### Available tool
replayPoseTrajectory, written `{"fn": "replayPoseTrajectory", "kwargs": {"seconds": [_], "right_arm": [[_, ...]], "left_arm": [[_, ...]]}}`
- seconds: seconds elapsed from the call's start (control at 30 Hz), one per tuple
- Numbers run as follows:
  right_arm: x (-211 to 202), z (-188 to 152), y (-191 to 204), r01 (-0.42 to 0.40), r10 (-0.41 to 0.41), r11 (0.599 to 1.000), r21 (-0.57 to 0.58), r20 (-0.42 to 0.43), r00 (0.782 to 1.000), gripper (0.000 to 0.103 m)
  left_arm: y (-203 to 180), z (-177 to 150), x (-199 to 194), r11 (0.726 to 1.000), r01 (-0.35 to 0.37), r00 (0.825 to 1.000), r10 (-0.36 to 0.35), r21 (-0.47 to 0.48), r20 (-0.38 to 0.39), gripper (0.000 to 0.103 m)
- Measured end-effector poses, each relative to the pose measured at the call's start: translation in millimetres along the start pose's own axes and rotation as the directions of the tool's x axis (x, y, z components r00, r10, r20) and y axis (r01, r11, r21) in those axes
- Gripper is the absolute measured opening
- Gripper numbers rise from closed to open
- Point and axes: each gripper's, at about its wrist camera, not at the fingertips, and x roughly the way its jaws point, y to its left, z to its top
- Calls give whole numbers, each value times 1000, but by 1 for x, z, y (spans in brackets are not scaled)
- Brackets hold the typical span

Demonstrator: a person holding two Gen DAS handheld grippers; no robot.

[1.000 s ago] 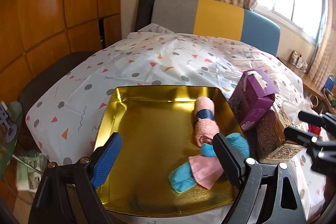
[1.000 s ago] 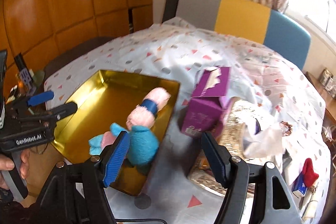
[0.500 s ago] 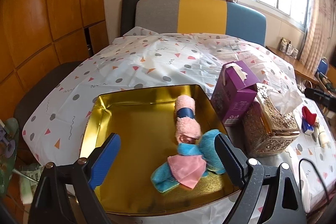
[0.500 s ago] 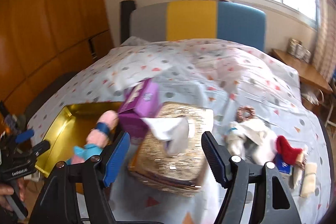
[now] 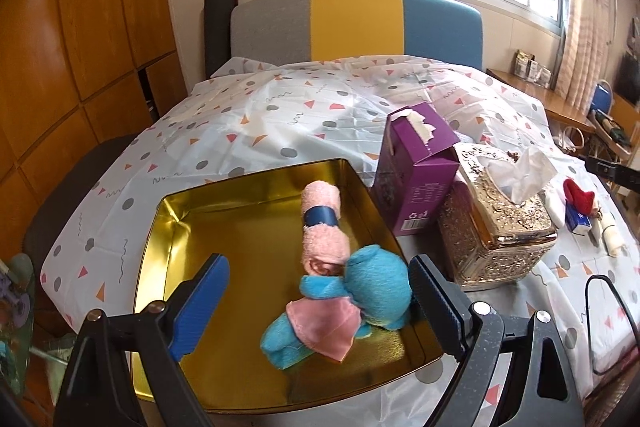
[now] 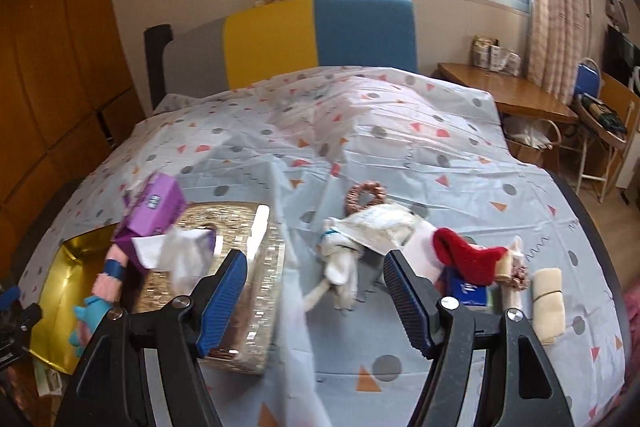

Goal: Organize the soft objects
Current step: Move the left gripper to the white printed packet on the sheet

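Hovering over the gold tray (image 5: 168,227), the left gripper (image 5: 316,301) has its fingers spread wide and empty; a pink rolled towel (image 5: 322,227) and a blue and pink cloth bundle (image 5: 340,311) lie inside. The right gripper (image 6: 316,295), fingers apart and empty, hangs above the white cloth (image 6: 340,259), beside a red sock (image 6: 468,259) and a beige roll (image 6: 550,303).

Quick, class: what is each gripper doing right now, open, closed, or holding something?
Left gripper: open, holding nothing, above the gold tray.
Right gripper: open, holding nothing, above the tablecloth.
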Motion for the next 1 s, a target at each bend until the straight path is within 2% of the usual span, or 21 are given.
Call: {"fn": "replayPoseTrajectory", "kwargs": {"seconds": [0.2,0.37,0.6,0.77,0.9,1.0], "right_arm": [[21,-13,-42,96,-95,994,54,-34,995,72],[36,-28,-75,147,-138,978,147,-75,988,72],[42,-36,-98,169,-139,953,251,-131,982,72],[42,-38,-107,211,-166,932,295,-171,971,72],[37,-39,-120,225,-170,908,355,-179,969,72],[30,-37,-128,234,-183,890,392,-164,969,72]], "left_arm": [[-13,6,-1,999,9,1000,-9,34,3,92],[-24,14,-6,998,29,999,-30,61,18,92],[-51,53,-26,986,117,986,-130,118,107,92],[-95,95,-28,956,200,964,-231,215,130,92],[-149,126,-12,909,294,945,-323,295,54,92],[-195,143,14,876,370,927,-370,311,-59,90]]}}
